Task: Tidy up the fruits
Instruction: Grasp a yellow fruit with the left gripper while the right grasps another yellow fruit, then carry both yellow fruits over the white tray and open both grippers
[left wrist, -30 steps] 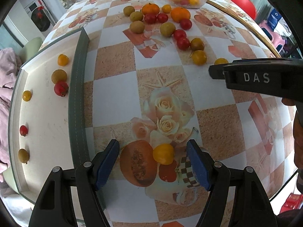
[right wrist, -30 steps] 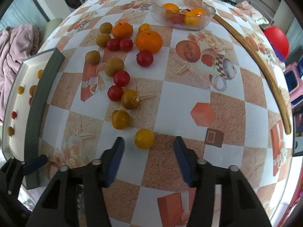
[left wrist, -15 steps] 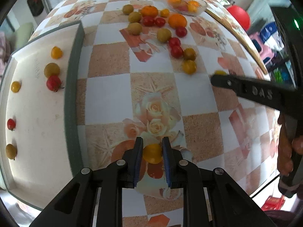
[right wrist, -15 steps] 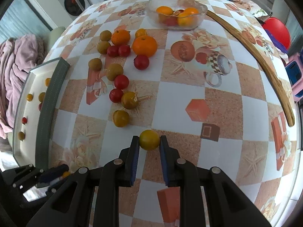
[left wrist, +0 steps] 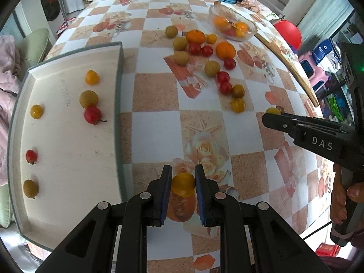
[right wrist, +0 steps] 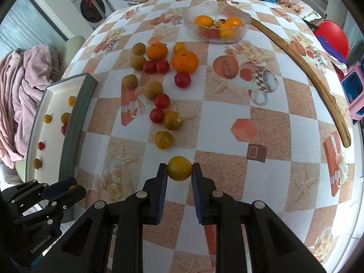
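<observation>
While the left hand-held gripper [left wrist: 183,185], marked "GenRobot.AI", pinches a yellow cherry tomato [left wrist: 183,184] just right of the white tray [left wrist: 68,170], the right hand-held gripper [right wrist: 179,173], lettered "DAS", clamps another yellow tomato [right wrist: 179,168] farther right above the tabletop [right wrist: 227,118].

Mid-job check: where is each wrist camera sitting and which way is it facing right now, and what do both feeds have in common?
Left wrist: behind the left gripper, looking steeply down at the checkered tablecloth and white tray; the gripper is shut on a small yellow fruit; the right gripper and hand show at right.
Right wrist: behind the right gripper, shut on another yellow fruit, facing the glass bowl; the left gripper shows bottom-left.
Shared: tray, loose fruit pile, bowl.
</observation>
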A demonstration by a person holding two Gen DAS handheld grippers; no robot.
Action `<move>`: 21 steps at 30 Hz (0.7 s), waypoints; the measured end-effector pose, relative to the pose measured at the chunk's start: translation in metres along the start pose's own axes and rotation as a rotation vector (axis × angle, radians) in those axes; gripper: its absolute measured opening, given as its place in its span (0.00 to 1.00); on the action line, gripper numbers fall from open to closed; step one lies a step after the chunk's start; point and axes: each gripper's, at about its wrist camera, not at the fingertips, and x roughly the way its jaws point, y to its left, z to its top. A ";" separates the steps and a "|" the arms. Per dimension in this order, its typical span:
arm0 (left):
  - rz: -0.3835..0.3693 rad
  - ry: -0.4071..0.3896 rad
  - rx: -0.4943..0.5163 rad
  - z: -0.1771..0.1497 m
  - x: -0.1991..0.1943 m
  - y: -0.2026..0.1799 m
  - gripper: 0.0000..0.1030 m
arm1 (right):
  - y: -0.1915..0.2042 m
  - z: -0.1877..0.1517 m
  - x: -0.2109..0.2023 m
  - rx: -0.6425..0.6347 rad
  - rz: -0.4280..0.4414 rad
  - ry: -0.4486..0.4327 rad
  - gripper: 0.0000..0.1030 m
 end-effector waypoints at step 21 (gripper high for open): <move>0.091 -0.083 -0.147 -0.005 -0.029 0.080 0.21 | 0.093 0.030 0.008 -0.175 0.068 -0.007 0.23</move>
